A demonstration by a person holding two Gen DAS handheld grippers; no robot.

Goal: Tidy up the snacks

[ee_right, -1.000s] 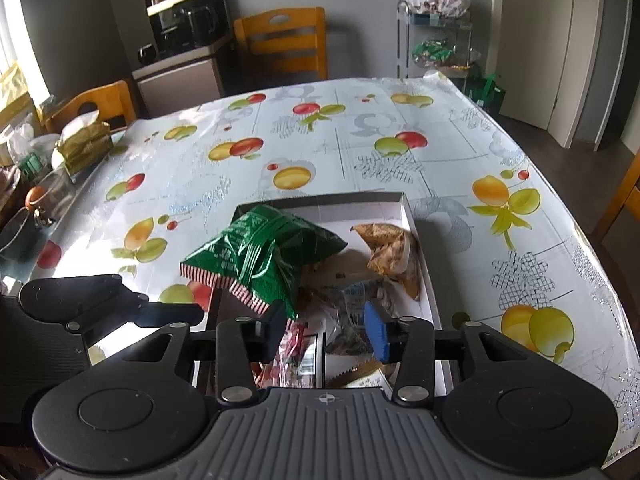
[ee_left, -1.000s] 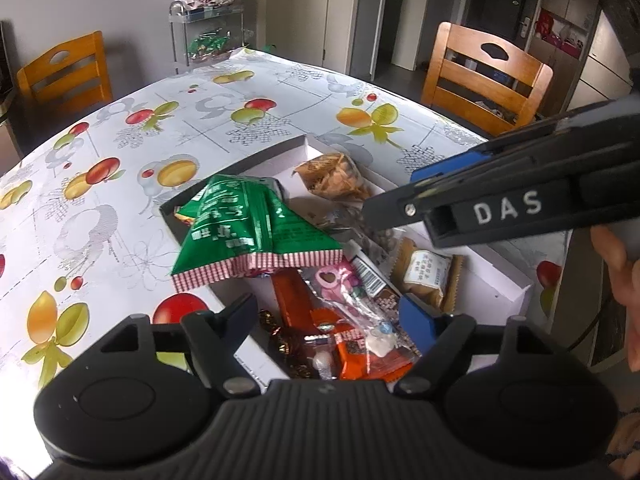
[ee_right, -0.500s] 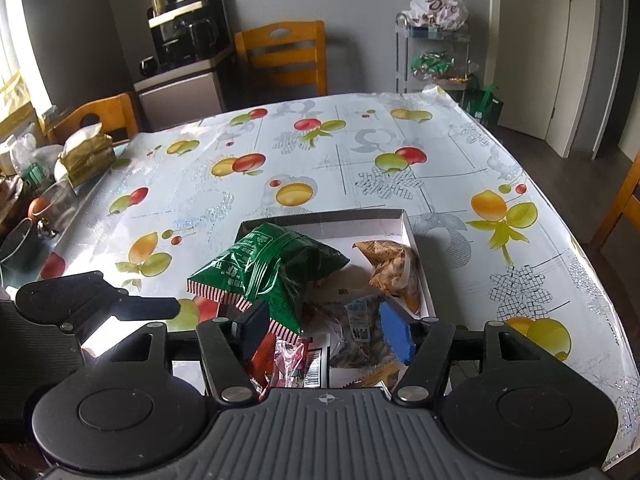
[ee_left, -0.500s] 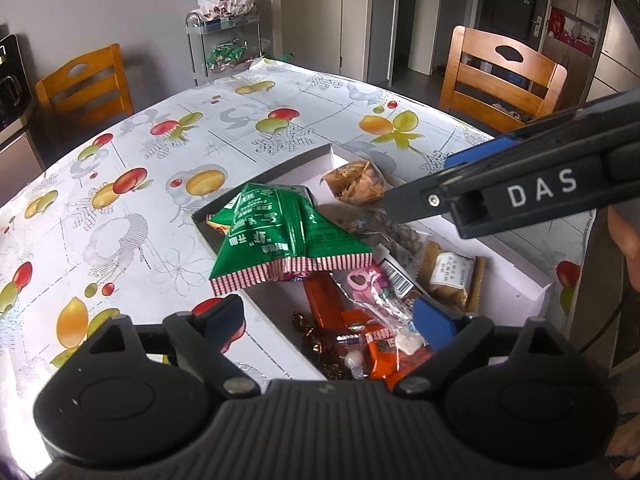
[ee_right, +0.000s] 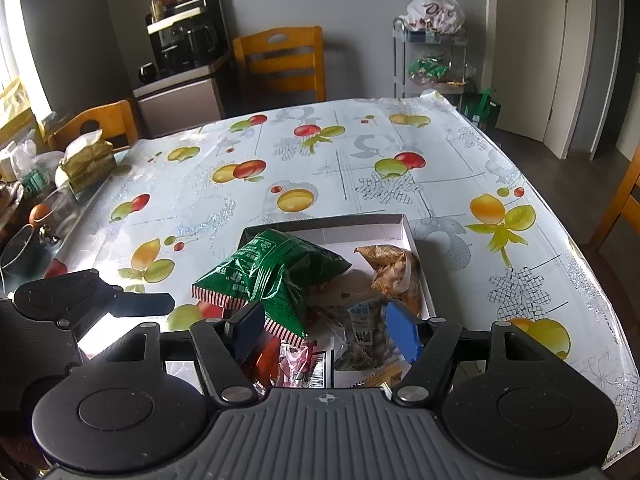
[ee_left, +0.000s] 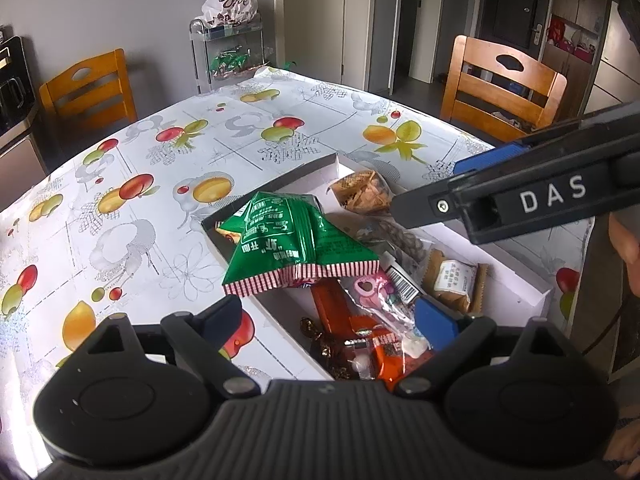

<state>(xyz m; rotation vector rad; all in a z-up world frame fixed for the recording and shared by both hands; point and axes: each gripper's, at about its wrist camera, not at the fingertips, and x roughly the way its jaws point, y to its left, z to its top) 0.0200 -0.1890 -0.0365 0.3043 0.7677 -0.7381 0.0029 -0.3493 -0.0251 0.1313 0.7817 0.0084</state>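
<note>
Snacks heaped loose in white box (ee_left: 516, 280) on counter (ee_left: 160, 168); green bag (ee_left: 292, 244) on top, overhanging rim. Left gripper (ee_left: 328, 318) and right gripper (ee_right: 324, 326) fingers wide, empty, above box. Sorting stage indeterminate.

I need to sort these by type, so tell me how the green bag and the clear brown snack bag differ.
The green bag is opaque printed foil with red-striped edges; the brown snack bag is clear, showing its contents. The green bag looks the larger. It lies on top of other snacks with a corner over the box wall, while the brown bag sits near the far corner. Both are in the box, and neither is gripped.
</note>
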